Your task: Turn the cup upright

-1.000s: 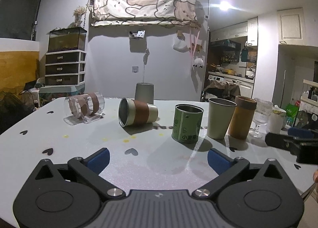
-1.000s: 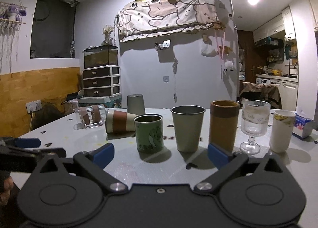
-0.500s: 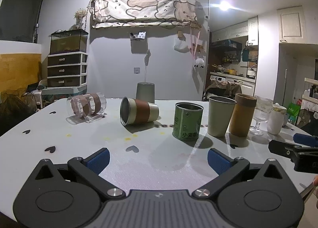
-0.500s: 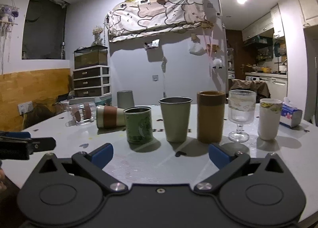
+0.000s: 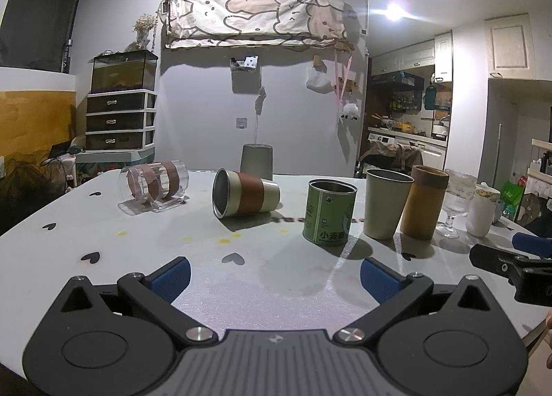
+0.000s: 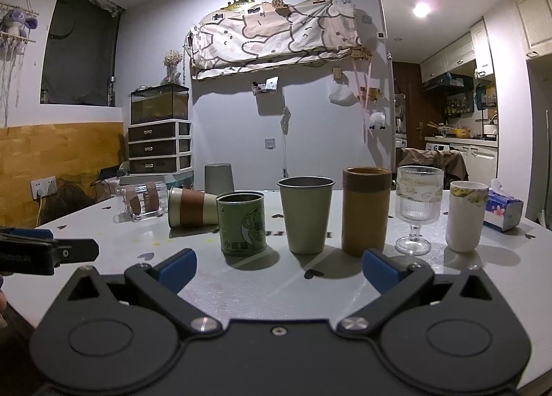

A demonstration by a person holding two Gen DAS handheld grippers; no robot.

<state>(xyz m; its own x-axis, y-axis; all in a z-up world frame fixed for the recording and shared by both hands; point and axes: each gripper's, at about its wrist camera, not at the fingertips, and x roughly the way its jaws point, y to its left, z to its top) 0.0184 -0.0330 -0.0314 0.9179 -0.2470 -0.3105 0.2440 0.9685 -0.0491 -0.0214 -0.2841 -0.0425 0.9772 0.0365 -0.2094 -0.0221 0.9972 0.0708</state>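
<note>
A steel cup with a brown sleeve (image 5: 245, 196) lies on its side on the white table (image 5: 103, 233), its mouth toward me and to the left; it also shows in the right wrist view (image 6: 191, 211). A clear glass with a brown band (image 5: 153, 185) lies on its side to its left. A grey cup (image 5: 257, 161) stands upside down behind them. My left gripper (image 5: 274, 275) is open and empty, near the front edge, well short of the lying cup. My right gripper (image 6: 279, 268) is open and empty in front of the upright cups.
Upright in a row stand a green tin (image 6: 241, 227), a grey-green cup (image 6: 305, 214), a tan tumbler (image 6: 366, 211), a stemmed glass (image 6: 415, 209) and a white cup (image 6: 465, 214). A tissue pack (image 6: 503, 213) lies at the far right.
Both grippers have drawn back slightly from the cups and stayed open. No cup has moved.
</note>
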